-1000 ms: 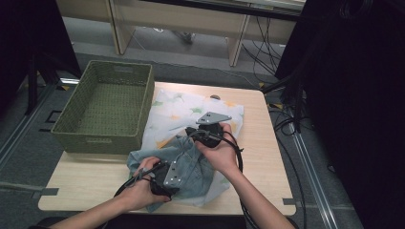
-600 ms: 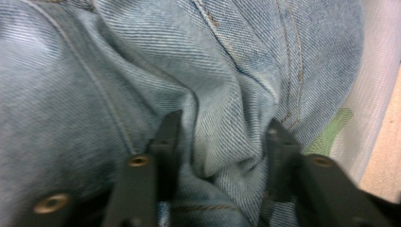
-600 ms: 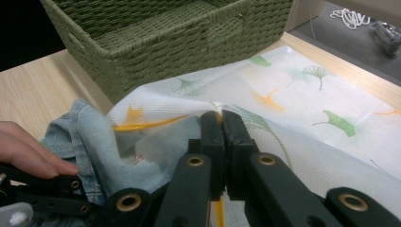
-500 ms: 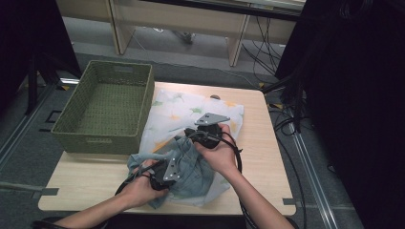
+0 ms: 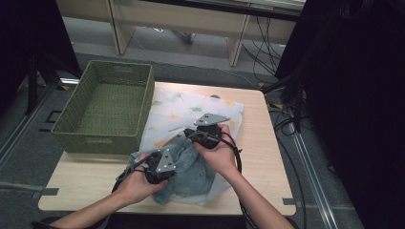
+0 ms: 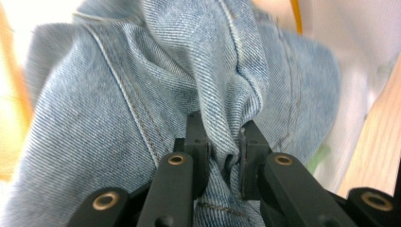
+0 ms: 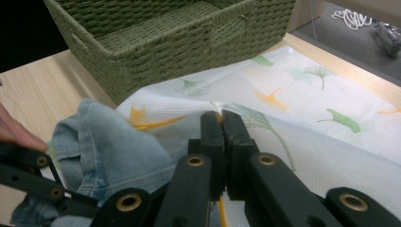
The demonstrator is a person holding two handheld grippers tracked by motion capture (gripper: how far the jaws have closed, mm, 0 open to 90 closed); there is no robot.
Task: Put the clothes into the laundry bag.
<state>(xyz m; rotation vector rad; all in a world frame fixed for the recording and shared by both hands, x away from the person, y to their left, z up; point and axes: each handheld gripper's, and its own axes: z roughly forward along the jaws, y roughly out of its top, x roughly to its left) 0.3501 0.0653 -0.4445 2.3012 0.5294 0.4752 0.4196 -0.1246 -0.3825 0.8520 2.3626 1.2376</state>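
Left gripper (image 6: 222, 151), jaws just closing, pinches a fold of the denim garment (image 6: 179, 94) lying on the leaf-print cloth (image 5: 191, 107) beside the basket (image 5: 102, 102), my right gripper (image 7: 222, 142) clamped on that cloth, so I risk the shallow pinch slipping mid-lift.

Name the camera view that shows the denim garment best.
The left gripper view: the denim garment is close up, its seams sharp, a fold pinched between the jaws. The high view shows it small and crumpled under both hands; the right gripper view catches one edge.
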